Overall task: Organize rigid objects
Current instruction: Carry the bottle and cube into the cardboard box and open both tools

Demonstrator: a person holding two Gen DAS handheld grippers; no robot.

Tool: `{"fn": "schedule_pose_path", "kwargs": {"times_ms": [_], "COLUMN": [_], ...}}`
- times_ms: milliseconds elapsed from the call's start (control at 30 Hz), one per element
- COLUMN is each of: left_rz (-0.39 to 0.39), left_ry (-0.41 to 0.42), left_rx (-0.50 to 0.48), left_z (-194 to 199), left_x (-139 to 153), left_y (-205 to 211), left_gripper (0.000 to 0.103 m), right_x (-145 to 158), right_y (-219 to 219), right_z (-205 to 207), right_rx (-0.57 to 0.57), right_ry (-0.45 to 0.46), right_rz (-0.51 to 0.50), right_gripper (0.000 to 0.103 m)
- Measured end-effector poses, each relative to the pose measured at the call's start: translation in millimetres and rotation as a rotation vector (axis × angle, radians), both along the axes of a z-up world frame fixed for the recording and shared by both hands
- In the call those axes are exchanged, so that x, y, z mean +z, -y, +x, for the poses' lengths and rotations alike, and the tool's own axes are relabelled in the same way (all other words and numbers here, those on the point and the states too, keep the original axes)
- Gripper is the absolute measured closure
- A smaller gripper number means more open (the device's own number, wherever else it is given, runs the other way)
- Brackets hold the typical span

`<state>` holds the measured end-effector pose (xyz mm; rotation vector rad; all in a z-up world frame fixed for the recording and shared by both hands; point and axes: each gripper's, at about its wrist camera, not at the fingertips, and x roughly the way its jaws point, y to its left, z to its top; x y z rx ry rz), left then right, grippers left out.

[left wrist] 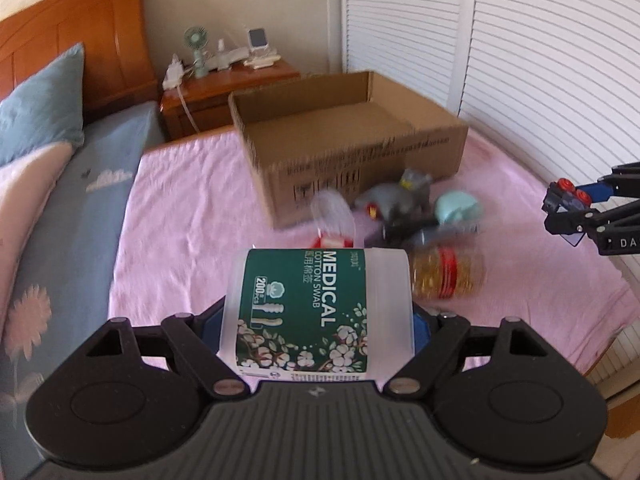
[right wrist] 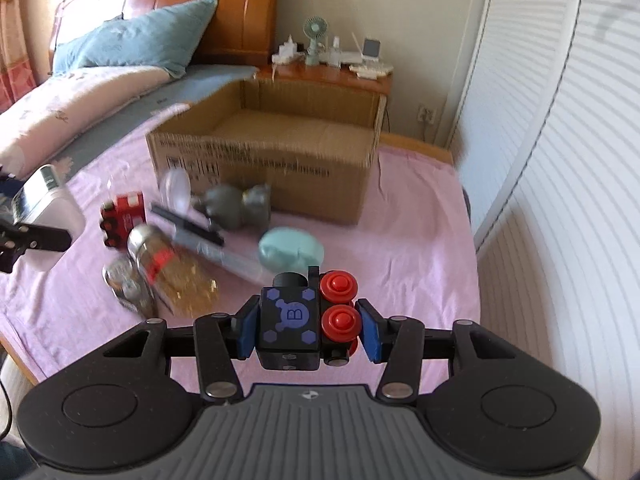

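Swab tub (left wrist: 316, 312) in L gripper (left wrist: 320, 320)

Two wrist fisheyes look down and forward toward one open brown cardboard box (left wrist: 348, 136).
The left view faces the box's left corner; the right view, nearer, faces its long side (right wrist: 260, 168). Both share the items cluttered before it.

A wooden headboard (left wrist: 60, 28) is seen behind a blue pillow (left wrist: 44, 100). On the wooden nightstand (left wrist: 224, 88) a small green fan (left wrist: 196, 46) is stood among small white items. White slatted doors (left wrist: 540, 60) are seen alongside
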<state>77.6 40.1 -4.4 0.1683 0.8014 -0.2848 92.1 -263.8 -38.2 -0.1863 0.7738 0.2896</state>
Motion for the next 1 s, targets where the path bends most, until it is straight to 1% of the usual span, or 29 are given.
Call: {"fn": "schedule_pose_path", "kwargs": {"times_ms": [133, 233, 400, 500, 633, 767, 800, 867, 933, 1000], "left_rz": [-0.009, -0.01, 0.007, 0.021, 0.022, 0.027, 0.024, 0.031, 0.016, -0.011], "left_ry": [0.002, 0.02, 0.06, 0.054, 0.025, 0.016, 0.029, 0.049, 0.034, 0.019], "left_rx": [-0.029, -0.061, -0.086, -0.077, -0.046, -0.013, 0.003, 0.03, 0.039, 0.035], "left_z": [25.5, 49.8, 99.6, 139.0, 193.3, 232.4, 241.4, 251.9, 257.6, 253.1], "left_x": [23.9, 40.7, 57.7, 56.5, 45.3, 32.6, 28.6, 22.6, 18.5, 18.7], "left_y": [4.9, 12.7, 30.9, 42.1, 50.9, 54.5, 54.0, 53.6, 50.2, 44.9], "left_gripper": [0.02, 0.02, 0.02, 0.02, 0.02, 0.02, 0.019, 0.014, 0.014, 0.014], "right_x": [23.1, 37.2, 52.1, 55.9, 57.5, 57.5, 57.2, 56.0, 54.2, 51.8], "right_y": [-1.1, -3.2, -8.8, -11.8, -14.0, -15.4, -15.4, -16.2, -16.7, -17.6], "right_z": [13.0, 26.8, 51.7, 68.8, 89.9, 104.1, 107.2, 113.0, 117.7, 120.8], "right_rx": [0.023, 0.036, 0.046, 0.041, 0.037, 0.03, 0.029, 0.023, 0.018, 0.014], "right_ry": [0.034, 0.055, 0.089, 0.099, 0.096, 0.097, 0.097, 0.093, 0.086, 0.078], "right_rz": [0.014, 0.033, 0.041, 0.049, 0.054, 0.051, 0.051, 0.049, 0.052, 0.051], "right_gripper": [0.048, 0.048, 0.048, 0.048, 0.048, 0.048, 0.048, 0.048, 0.048, 0.048]}}
